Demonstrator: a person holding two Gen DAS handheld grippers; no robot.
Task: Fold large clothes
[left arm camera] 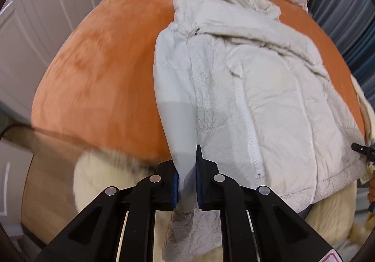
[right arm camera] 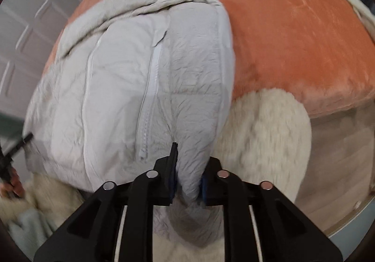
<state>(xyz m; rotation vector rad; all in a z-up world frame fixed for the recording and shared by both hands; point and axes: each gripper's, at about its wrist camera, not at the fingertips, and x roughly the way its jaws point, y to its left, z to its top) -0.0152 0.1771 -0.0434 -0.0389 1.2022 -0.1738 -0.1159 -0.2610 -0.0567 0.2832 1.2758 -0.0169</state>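
With my left gripper (left arm camera: 187,182) and right gripper (right arm camera: 187,182) each clamped on a hem corner of the white puffer jacket (left arm camera: 257,88), I judge both corners should lift level toward the collar (left arm camera: 248,2).

right gripper (right arm camera: 187,182) | jaws clamp jacket (right arm camera: 131,79) hem | orange bed (right arm camera: 293,35)

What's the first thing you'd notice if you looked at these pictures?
A big puffy white jacket spread on a bright orange bed cover, its bottom end hanging over the near edge. The left tool and the right tool each pinch a corner of the hem. A fluffy cream rug lies on the floor below.
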